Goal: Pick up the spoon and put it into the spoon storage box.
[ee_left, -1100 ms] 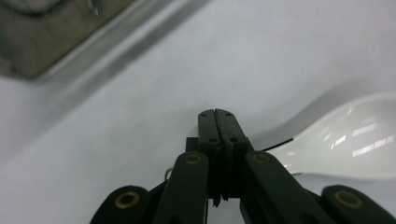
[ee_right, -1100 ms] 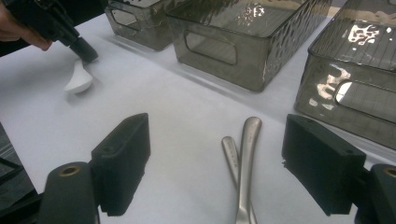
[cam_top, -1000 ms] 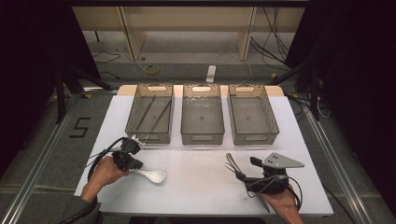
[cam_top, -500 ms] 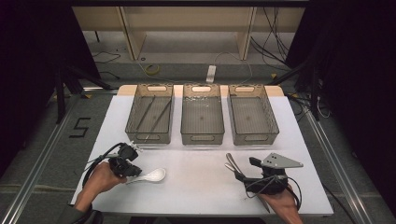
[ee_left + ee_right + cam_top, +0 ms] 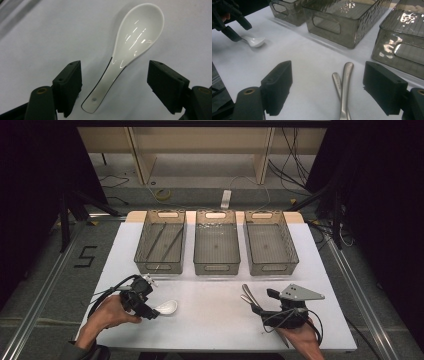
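A white ceramic soup spoon [image 5: 167, 307] [image 5: 130, 47] lies flat on the white table [image 5: 210, 320], bowl pointing right. My left gripper [image 5: 150, 310] [image 5: 113, 86] is open, its jaws on either side of the spoon's handle, not touching it. The same spoon [image 5: 254, 41] appears far left in the right gripper view. Two metal utensil handles [image 5: 247, 296] [image 5: 344, 85] lie side by side on the table. My right gripper [image 5: 260, 309] [image 5: 327, 87] is open, with the metal handles between its jaws, nearer the right one.
Three smoky transparent bins stand in a row at the back: the left bin [image 5: 161, 247] holds dark chopsticks, the middle bin [image 5: 216, 247] and right bin [image 5: 270, 247] look bare. Table edges lie close to both hands.
My left gripper has slid right and closer to the white spoon, so its jaws now straddle the handle. The right gripper has barely moved.
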